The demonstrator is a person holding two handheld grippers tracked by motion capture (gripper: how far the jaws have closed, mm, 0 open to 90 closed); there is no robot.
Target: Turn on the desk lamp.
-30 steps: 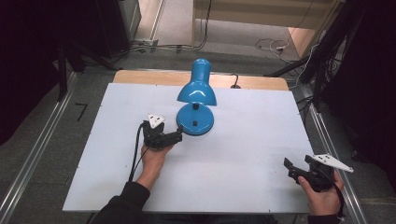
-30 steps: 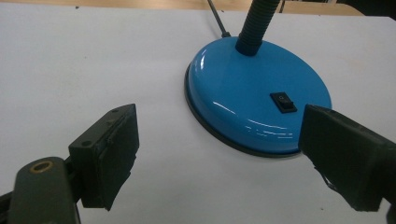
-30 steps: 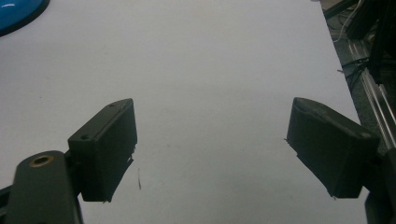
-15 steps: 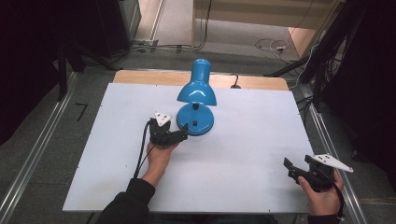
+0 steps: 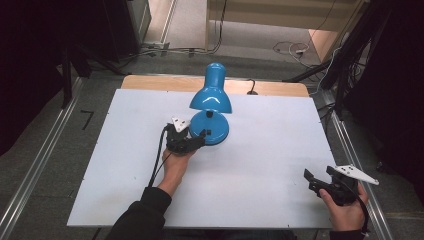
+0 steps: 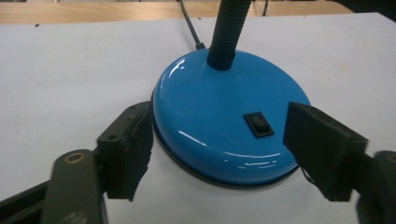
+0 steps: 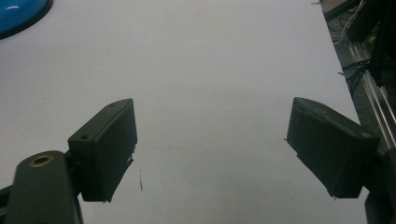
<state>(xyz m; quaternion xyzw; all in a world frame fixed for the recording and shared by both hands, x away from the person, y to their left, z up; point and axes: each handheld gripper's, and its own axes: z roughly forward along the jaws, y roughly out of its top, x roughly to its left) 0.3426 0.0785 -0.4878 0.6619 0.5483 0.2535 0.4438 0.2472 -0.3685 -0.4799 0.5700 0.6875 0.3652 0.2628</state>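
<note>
Blue desk lamp point(image 5: 211, 107) is standing toward the far middle of the white table point(image 5: 260, 165), its shade tipped forward over its round base point(image 6: 224, 135), its cord trailing off the back edge. The left gripper point(image 5: 196, 141) is sitting right at the base's near rim, jaws spread wide and framing the dome on both sides; in the left gripper view the near jaw looks to be just touching the rim, though contact is hard to confirm. Between the jaws, on the base's top, the little black rocker switch point(image 6: 258, 126) is sitting in plain sight. This looks like the approach step, lining up on that switch or on the base itself. The next move is probably calling for a careful nudge forward and down, one jaw tip pressing the rocker without shoving the lamp. The right gripper point(image 5: 317, 179) is resting well apart at the table's near right corner, jaws spread, holding nothing.
</note>
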